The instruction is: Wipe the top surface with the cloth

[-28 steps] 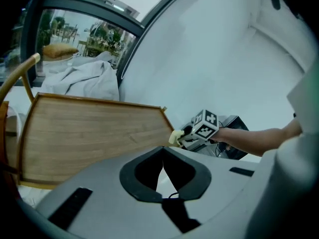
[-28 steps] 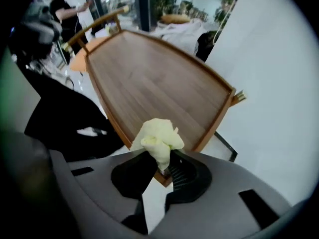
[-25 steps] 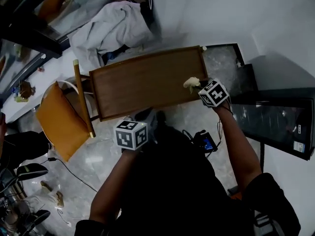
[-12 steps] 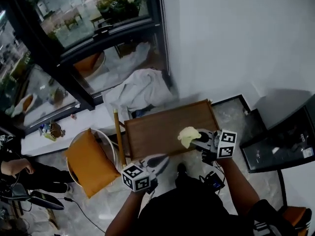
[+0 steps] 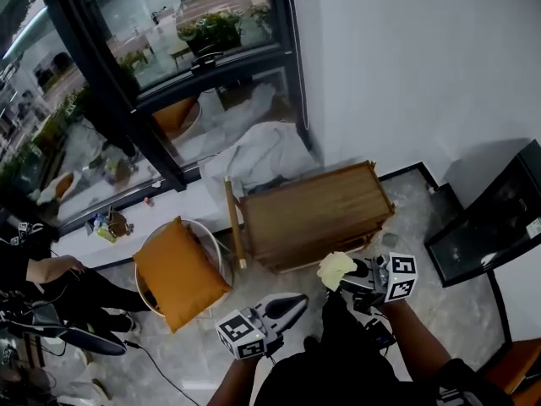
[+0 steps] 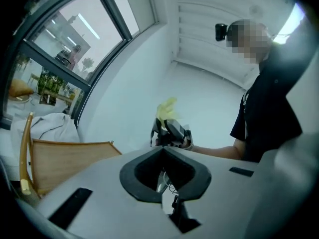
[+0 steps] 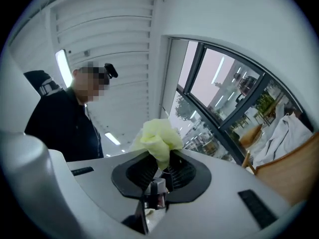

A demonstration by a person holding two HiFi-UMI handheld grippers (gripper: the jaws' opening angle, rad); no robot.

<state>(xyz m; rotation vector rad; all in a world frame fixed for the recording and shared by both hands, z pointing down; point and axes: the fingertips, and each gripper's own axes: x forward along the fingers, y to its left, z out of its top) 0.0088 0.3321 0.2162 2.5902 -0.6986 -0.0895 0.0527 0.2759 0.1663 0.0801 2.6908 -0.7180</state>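
The wooden table stands against the white wall, its top bare. My right gripper is shut on a crumpled pale yellow cloth, held in the air just in front of the table's near edge, off the surface. In the right gripper view the cloth bulges up out of the closed jaws of that gripper. My left gripper hangs lower left, away from the table, jaws together and empty. The left gripper view shows its tips meeting, with the cloth beyond and the table at left.
A chair with an orange cushion and a wooden pole stand left of the table. A heap of white fabric lies behind it below the black-framed window. A black cabinet is at right. A person sits at far left.
The cloth left the tabletop's right part and now hangs in the air in front of the table. Both grippers drew back toward me, and the head view tilted up to take in the window.
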